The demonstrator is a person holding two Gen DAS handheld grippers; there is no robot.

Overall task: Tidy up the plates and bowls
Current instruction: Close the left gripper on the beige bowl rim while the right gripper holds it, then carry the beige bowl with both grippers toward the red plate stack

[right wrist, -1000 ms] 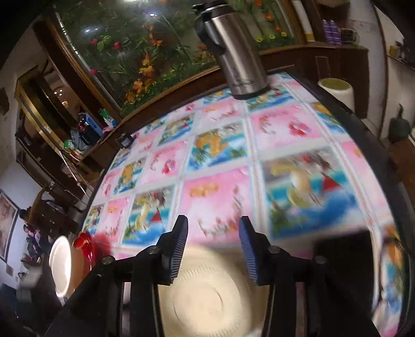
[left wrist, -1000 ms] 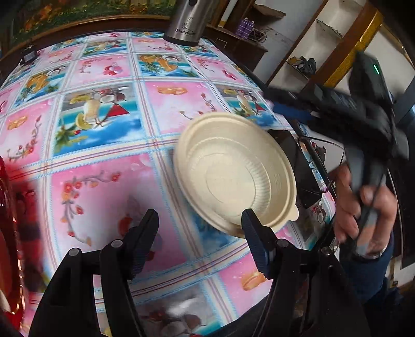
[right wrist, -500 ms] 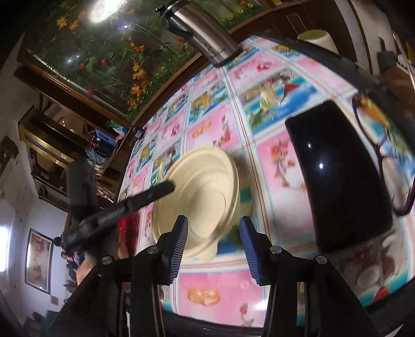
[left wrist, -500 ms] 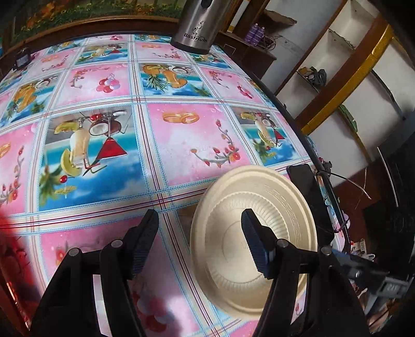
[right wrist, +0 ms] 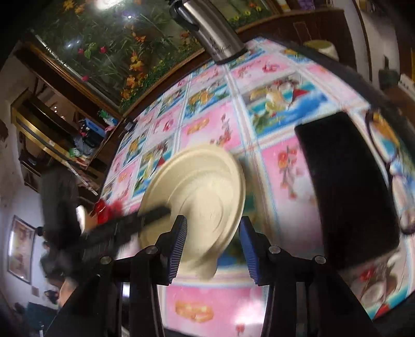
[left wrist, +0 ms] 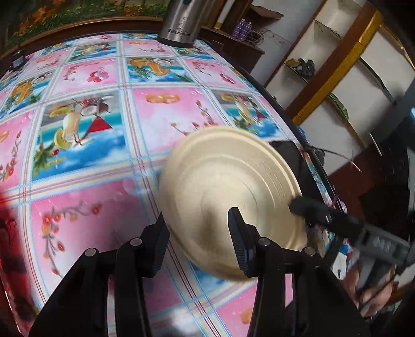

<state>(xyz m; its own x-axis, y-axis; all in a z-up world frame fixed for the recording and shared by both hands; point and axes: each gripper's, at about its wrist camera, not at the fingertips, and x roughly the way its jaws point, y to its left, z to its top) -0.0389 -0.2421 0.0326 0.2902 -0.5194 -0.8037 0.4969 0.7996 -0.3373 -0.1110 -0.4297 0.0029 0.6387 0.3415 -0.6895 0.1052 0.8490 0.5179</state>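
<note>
The cream plate (left wrist: pixel 228 186) lies upside down near the desk (left wrist: pixel 160 116) edge, a black phone (right wrist: pixel 347 186) just beside it. The left claw (left wrist: pixel 198 241), just narrowed, straddles its near rim; whether it grips is unclear. The right claw (right wrist: pixel 212 241) is half open at the opposite rim. A steel flask (left wrist: pixel 181 23) stands well apart.

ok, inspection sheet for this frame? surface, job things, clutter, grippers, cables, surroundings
Surface: table under a pink and blue picture cloth.
Job's things: beige plate near the table's edge, blurred; red dish further along the table.
Clutter: steel flask, black slab, glasses.
Grippers: left gripper jaws have just been closing, straddling the plate rim, contact unclear; right gripper jaws apart at the plate edge, contact unclear.
Cables: nothing seen.
Surroundings: shelves, flower painting.
</note>
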